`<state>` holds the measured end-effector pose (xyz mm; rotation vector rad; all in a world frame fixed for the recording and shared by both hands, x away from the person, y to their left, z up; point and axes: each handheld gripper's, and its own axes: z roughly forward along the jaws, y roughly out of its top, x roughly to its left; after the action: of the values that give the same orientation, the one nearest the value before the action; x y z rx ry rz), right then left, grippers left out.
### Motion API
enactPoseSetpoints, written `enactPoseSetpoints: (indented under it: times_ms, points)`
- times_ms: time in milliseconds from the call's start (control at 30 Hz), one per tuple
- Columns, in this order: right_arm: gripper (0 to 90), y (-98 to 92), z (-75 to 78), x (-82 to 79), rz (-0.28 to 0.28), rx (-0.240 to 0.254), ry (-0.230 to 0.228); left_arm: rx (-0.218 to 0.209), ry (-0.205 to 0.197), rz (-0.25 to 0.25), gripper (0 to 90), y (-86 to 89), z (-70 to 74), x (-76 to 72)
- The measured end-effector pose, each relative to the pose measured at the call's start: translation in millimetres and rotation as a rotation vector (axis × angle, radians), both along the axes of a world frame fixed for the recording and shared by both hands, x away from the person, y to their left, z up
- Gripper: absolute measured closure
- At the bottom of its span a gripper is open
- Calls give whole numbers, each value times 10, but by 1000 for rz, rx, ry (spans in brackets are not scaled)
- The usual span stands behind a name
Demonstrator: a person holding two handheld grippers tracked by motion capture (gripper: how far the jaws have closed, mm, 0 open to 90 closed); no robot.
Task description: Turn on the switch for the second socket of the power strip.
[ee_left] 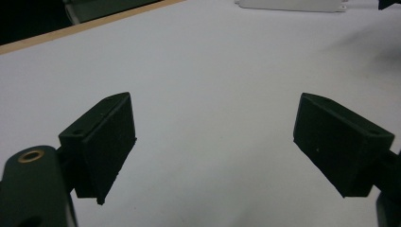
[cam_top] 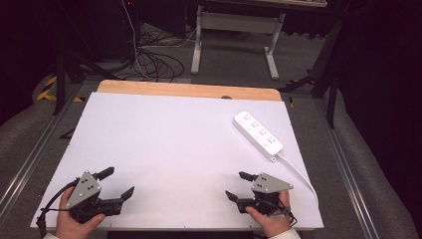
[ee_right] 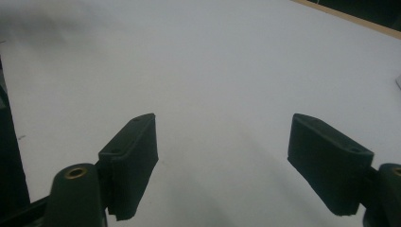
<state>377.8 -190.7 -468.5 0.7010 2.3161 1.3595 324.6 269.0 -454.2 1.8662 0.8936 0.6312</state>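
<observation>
A white power strip (cam_top: 258, 133) lies on the white table top (cam_top: 174, 149) at the back right, its cable (cam_top: 298, 172) trailing toward the front right edge. My left gripper (cam_top: 119, 181) rests near the front left corner in a person's hand, jaws wide apart with nothing between them; the left gripper view gives the same gap over bare board (ee_left: 215, 142), with the power strip (ee_left: 293, 4) far off at the top edge. My right gripper (cam_top: 238, 185) sits near the front right, held by the other hand, jaws spread and empty (ee_right: 222, 165).
A wooden strip (cam_top: 189, 90) edges the table's far side. Beyond it stand a white desk frame (cam_top: 234, 45) and tangled cables (cam_top: 154, 62) on the floor. Metal rails (cam_top: 30, 154) run along both sides of the table.
</observation>
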Motion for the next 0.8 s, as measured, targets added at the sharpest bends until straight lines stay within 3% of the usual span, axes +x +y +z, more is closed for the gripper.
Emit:
enactPoseSetpoints:
  times_ms: [400, 700, 800]
  points:
    - [260, 11, 2, -4, 12, -9, -5, 10, -18, 15, 142, 11, 9, -10]
    - [262, 12, 15, -2, 15, -12, -7, -32, 8, 16, 137, 17, 5, -1]
    - [263, 21, 26, -4, 19, -12, -4, -17, 0, 17, 137, 20, 7, -3]
